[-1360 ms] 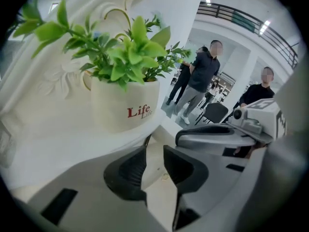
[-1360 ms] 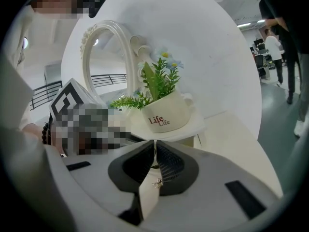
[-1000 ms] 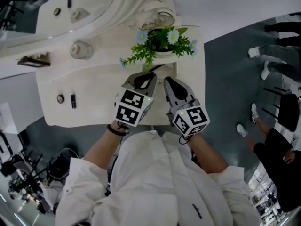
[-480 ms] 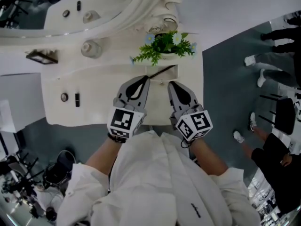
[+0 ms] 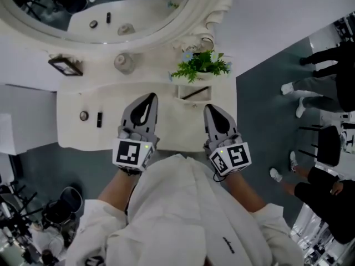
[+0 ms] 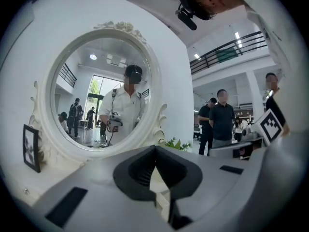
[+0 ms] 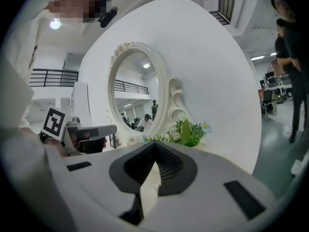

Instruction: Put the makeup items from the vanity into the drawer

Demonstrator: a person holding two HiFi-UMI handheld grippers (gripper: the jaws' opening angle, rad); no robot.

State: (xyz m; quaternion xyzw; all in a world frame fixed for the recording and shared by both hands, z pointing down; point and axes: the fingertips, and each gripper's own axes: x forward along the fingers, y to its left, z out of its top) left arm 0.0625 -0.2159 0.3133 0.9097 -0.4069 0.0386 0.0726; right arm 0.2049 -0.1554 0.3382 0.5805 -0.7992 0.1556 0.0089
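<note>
Two grippers clenched, empty: left gripper (image 5: 145, 100), right gripper (image 5: 214, 111) hover over vanity (image 5: 72, 134) front. Makeup, pot (image 5: 84, 115) and tube (image 5: 99, 119), lies at left end, well apart from both. We judge: open left jaws, drop on tube, grip mid-body.

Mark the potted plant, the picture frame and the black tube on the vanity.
potted plant (image 5: 202, 66): head view, on its green leaves.
picture frame (image 5: 65, 66): head view, on its middle.
black tube (image 5: 99, 119): head view, on its middle.
</note>
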